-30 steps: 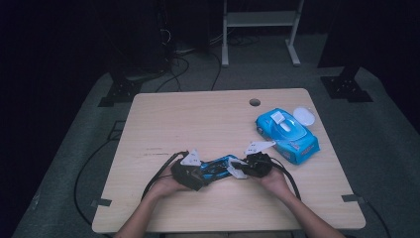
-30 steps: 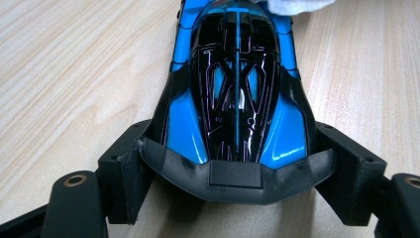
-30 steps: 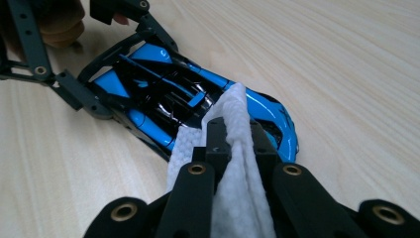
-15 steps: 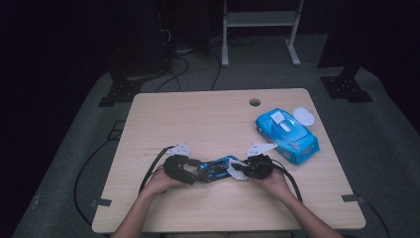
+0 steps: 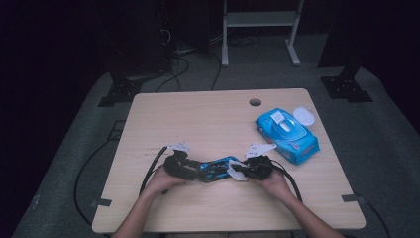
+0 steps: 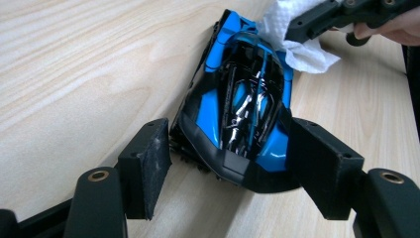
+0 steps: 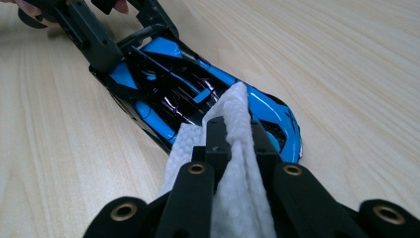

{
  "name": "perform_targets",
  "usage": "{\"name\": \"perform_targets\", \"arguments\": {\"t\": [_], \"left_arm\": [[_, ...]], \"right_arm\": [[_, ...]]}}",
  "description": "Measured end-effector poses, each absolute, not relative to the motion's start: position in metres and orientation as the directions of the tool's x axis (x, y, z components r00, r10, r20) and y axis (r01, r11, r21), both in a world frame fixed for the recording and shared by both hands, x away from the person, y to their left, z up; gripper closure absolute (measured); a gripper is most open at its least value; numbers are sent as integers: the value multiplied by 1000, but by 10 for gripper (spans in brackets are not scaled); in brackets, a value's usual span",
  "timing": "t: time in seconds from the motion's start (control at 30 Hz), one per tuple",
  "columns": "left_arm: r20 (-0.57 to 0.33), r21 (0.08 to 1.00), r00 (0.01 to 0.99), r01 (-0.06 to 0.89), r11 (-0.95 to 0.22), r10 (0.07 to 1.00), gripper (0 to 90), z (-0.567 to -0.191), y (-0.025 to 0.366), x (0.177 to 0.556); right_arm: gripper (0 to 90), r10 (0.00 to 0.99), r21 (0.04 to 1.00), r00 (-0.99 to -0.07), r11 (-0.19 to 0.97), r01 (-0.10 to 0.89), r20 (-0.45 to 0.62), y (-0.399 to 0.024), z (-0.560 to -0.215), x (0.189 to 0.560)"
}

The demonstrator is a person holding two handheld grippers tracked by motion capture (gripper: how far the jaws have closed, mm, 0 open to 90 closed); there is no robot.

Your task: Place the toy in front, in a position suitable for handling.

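Observation:
A blue and black toy car (image 5: 215,168) lies on the wooden table (image 5: 198,119) between my two grippers. My left gripper (image 6: 233,166) has one end of the car (image 6: 242,104) between its pads. Its jaws have just been closing and now sit against the car's sides. My right gripper (image 7: 237,136) is shut on a folded white wipe (image 7: 237,198) and holds it against the other end of the car (image 7: 168,94). In the high view the left gripper (image 5: 195,170) and the right gripper (image 5: 236,171) face each other across the car.
A blue pack of wipes (image 5: 287,135) lies at the right of the table, with a white round lid (image 5: 304,117) just behind it. A small hole (image 5: 254,102) sits near the far edge. Cables trail from both grippers toward the near edge.
My left gripper shifted slightly left and away from me, and its jaws came in against the car's end. The right gripper and its wipe stayed put.

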State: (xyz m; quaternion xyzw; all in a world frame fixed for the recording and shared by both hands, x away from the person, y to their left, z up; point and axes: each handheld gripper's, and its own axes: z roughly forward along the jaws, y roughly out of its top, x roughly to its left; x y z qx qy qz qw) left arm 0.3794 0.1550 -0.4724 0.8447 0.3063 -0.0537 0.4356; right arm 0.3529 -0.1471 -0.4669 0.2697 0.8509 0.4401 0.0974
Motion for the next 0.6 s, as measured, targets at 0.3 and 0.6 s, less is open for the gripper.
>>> {"name": "perform_targets", "arguments": {"t": [0.3, 0.6], "left_arm": [[-398, 688, 785, 598, -411, 475, 447, -473, 156, 380], [-234, 745, 853, 466, -478, 467, 503, -466, 152, 371]], "right_arm": [[829, 547, 805, -836, 474, 357, 49, -147, -467, 348], [827, 550, 808, -835, 480, 341, 26, -148, -467, 342]]}}
